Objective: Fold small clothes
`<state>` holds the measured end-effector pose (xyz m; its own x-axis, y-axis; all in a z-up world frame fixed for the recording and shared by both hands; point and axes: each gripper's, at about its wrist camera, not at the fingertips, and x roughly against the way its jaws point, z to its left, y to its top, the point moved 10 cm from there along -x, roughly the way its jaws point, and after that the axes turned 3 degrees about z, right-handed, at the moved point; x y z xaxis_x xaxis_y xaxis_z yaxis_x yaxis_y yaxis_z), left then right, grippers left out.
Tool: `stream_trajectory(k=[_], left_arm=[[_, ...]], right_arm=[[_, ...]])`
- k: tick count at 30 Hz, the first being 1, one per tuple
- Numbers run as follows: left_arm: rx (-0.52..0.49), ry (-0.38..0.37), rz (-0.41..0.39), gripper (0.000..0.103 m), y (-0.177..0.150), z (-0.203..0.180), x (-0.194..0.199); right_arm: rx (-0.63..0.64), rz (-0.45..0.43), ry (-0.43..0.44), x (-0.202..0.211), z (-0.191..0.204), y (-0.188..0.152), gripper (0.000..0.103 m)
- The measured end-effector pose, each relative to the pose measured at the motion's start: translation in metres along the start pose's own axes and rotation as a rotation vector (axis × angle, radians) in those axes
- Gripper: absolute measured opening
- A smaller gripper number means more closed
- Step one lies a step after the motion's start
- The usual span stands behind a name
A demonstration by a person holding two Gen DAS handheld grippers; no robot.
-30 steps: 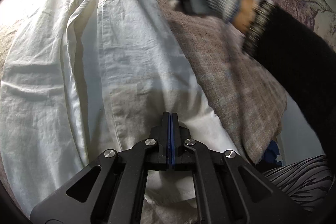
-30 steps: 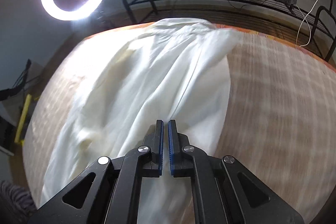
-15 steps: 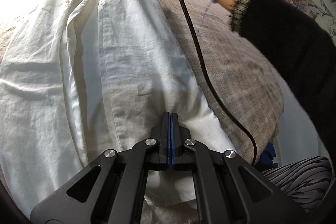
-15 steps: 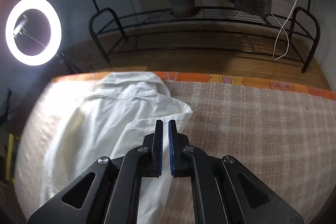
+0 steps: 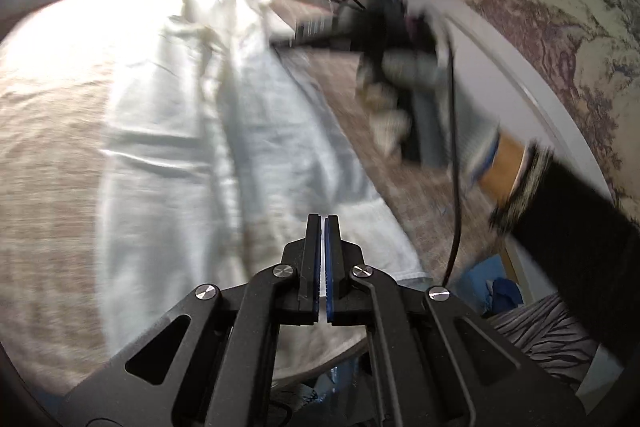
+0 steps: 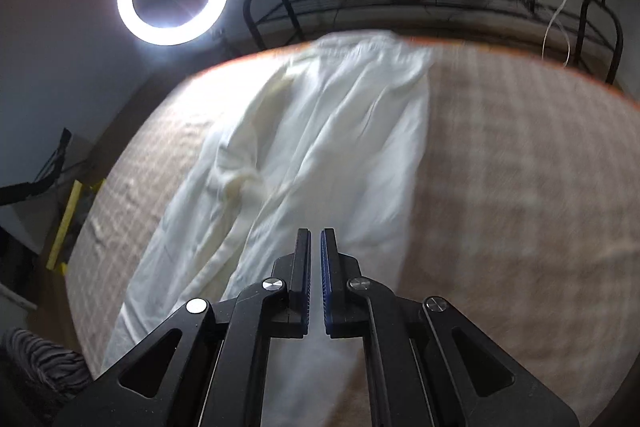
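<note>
Left wrist view is showing your left claw [image 5: 322, 259] pressed together and empty, hovering over the shirt [image 5: 224, 147], whose long axis is running straight ahead.

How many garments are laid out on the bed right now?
1: a single white cotton shirt lies lengthwise on the beige checked bedspread, collar at the far edge. Nothing else shows on the bedspread, though folds could hide something underneath.
</note>
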<state>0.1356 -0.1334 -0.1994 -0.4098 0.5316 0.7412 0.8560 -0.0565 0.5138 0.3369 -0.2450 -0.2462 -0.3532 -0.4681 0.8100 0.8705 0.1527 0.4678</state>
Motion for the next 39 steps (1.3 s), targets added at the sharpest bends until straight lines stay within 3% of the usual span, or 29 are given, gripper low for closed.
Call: stream_trajectory(k=[5, 9, 12, 15, 19, 25, 28, 31, 33, 34, 35, 37, 39], left_arm=[[0.003, 0.094, -0.053, 0.0, 0.006, 0.035, 0.04], [0.023, 0.15, -0.059, 0.0, 0.009, 0.067, 0.058], [0.051, 0.14, -0.033, 0.0, 0.005, 0.086, 0.057], [0.087, 0.14, 0.013, 0.0, -0.01, 0.101, 0.043], [0.114, 0.119, 0.096, 0.0, -0.035, 0.106, 0.02], [0.115, 0.198, 0.147, 0.0, -0.069, 0.12, 0.012], [0.114, 0.209, 0.144, 0.0, -0.075, 0.123, 0.021], [0.158, 0.192, 0.098, 0.0, -0.072, 0.128, 0.035], [0.195, 0.175, 0.072, 0.0, -0.069, 0.131, 0.042], [0.207, 0.17, 0.07, 0.007, -0.067, 0.132, 0.044], [0.221, 0.161, 0.072, 0.023, -0.067, 0.134, 0.044], [0.244, 0.139, 0.076, 0.037, -0.066, 0.135, 0.041], [0.265, 0.103, 0.098, 0.037, -0.067, 0.133, 0.034]], right_arm=[[0.1, 0.066, -0.079, -0.02, 0.037, -0.039, 0.004], [0.093, 0.099, -0.023, 0.011, 0.06, -0.071, 0.004], [0.075, 0.062, -0.007, 0.05, 0.067, -0.092, 0.004], [0.078, 0.075, -0.05, 0.073, 0.067, -0.125, 0.004], [0.052, 0.122, -0.065, 0.081, 0.068, -0.172, 0.004], [0.019, 0.224, -0.045, 0.079, 0.074, -0.241, 0.004], [0.059, 0.238, -0.032, 0.089, 0.083, -0.253, 0.004], [0.059, 0.162, 0.0, 0.111, 0.085, -0.243, 0.004], [0.034, 0.093, 0.0, 0.124, 0.074, -0.228, 0.017], [0.003, 0.051, -0.014, 0.13, 0.063, -0.22, 0.038], [-0.034, 0.02, -0.012, 0.133, 0.055, -0.214, 0.054], [-0.129, 0.012, 0.03, 0.132, 0.031, -0.206, 0.056], [-0.193, 0.022, 0.069, 0.126, 0.022, -0.204, 0.056]])
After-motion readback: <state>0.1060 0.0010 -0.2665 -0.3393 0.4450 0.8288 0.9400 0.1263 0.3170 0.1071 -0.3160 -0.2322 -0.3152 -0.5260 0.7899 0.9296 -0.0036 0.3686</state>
